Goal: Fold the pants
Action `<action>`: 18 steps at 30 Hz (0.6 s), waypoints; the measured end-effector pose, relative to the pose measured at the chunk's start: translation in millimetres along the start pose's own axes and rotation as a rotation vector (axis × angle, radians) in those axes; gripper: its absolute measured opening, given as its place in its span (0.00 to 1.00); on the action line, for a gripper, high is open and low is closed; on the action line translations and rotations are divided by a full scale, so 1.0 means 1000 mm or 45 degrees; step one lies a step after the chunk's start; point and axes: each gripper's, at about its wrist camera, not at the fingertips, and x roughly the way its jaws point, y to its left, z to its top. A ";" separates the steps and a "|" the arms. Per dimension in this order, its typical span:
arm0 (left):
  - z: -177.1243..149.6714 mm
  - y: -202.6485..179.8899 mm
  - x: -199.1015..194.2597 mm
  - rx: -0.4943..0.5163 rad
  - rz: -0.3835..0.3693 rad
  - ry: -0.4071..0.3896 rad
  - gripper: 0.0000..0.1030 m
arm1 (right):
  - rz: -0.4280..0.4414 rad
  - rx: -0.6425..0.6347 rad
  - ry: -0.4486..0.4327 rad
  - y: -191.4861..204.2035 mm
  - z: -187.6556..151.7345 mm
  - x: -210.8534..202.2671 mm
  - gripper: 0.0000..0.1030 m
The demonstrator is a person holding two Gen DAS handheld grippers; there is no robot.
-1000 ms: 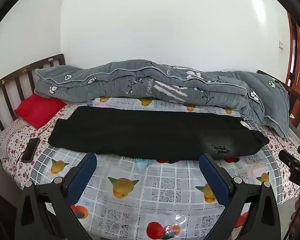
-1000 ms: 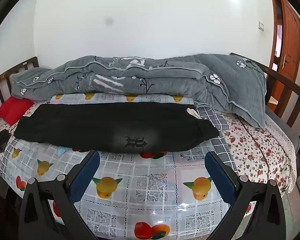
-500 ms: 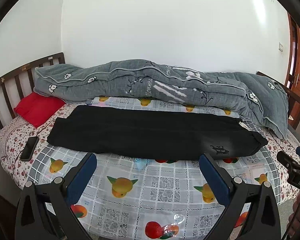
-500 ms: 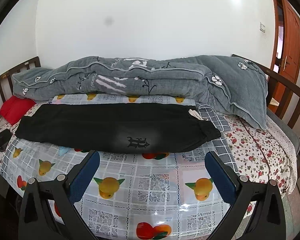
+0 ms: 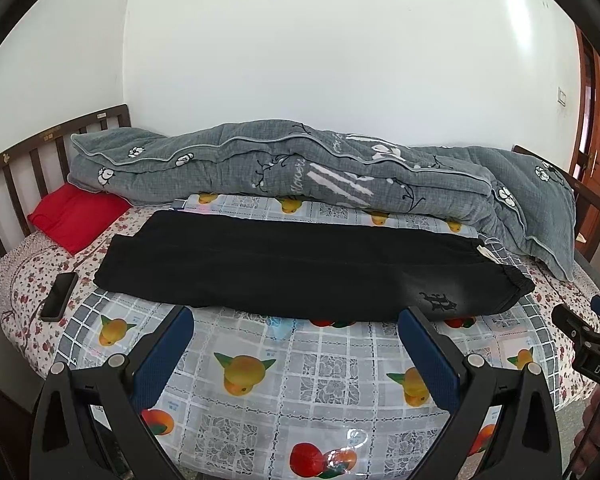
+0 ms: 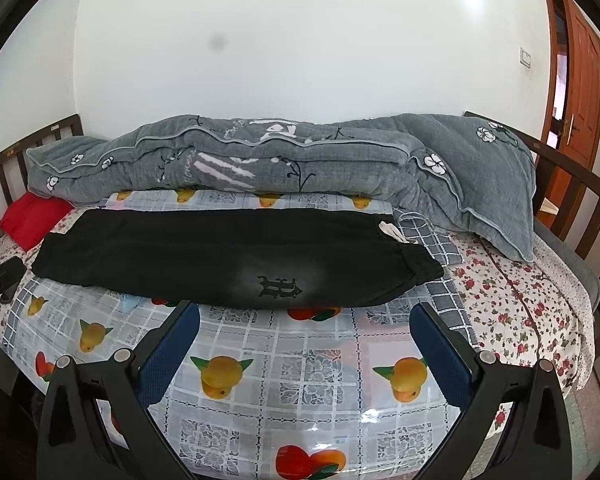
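Black pants lie flat and lengthwise across the bed, folded leg on leg, waistband at the right and cuffs at the left. They also show in the right wrist view, with a dark logo near the waistband. My left gripper is open and empty, held above the near side of the bed, short of the pants. My right gripper is open and empty, in front of the waistband half. The right gripper's tip shows at the right edge of the left wrist view.
A fruit-print plastic sheet covers the bed under the pants. A rolled grey quilt lies behind them. A red pillow and a black phone are at the left. Wooden rails bound both ends of the bed.
Both grippers have drawn back and risen a little, so the bed sits slightly lower and farther in both views. The pants have not moved.
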 end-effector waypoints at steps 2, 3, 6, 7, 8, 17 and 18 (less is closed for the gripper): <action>0.000 0.000 0.000 0.001 0.001 -0.001 1.00 | -0.001 -0.001 0.000 -0.001 0.000 0.000 1.00; 0.000 0.000 0.000 0.002 0.001 0.000 1.00 | -0.001 0.000 0.001 -0.001 0.000 0.000 1.00; 0.000 0.001 -0.001 0.002 -0.001 0.000 1.00 | 0.000 0.009 0.005 -0.001 0.000 0.000 1.00; 0.000 0.001 -0.001 0.002 0.000 0.000 1.00 | 0.003 0.014 0.006 -0.003 -0.001 0.000 1.00; -0.001 0.002 -0.001 0.001 0.000 0.000 1.00 | 0.006 0.020 0.007 -0.003 0.000 0.000 1.00; 0.000 0.001 -0.001 -0.001 0.000 0.000 1.00 | 0.010 0.039 0.008 -0.008 0.001 0.001 1.00; 0.000 0.001 -0.001 -0.001 0.000 0.002 1.00 | 0.011 0.039 0.007 -0.008 0.001 0.001 1.00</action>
